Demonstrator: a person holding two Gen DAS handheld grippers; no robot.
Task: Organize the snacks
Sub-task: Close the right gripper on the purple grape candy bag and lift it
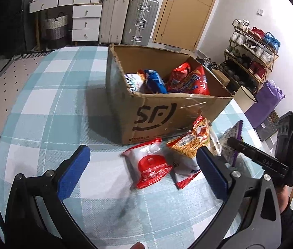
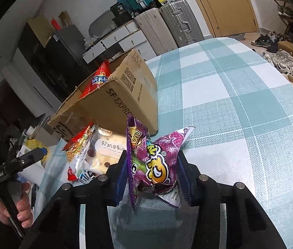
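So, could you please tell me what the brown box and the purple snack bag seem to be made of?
The brown box looks like matte corrugated cardboard: frayed, torn rim edges and black ink printed straight on it. The purple snack bag, pinched in the right claw, looks like thin glossy plastic film, possibly foil-lined: it crinkles, shines, and has a serrated sealed edge.

Black angular gripper frames with round silver bolts at the pivots. Blue flat pads on the left gripper (image 1: 143,161) and right gripper (image 2: 149,176). Dark sleeve (image 1: 287,213) at lower right of the left-wrist view.
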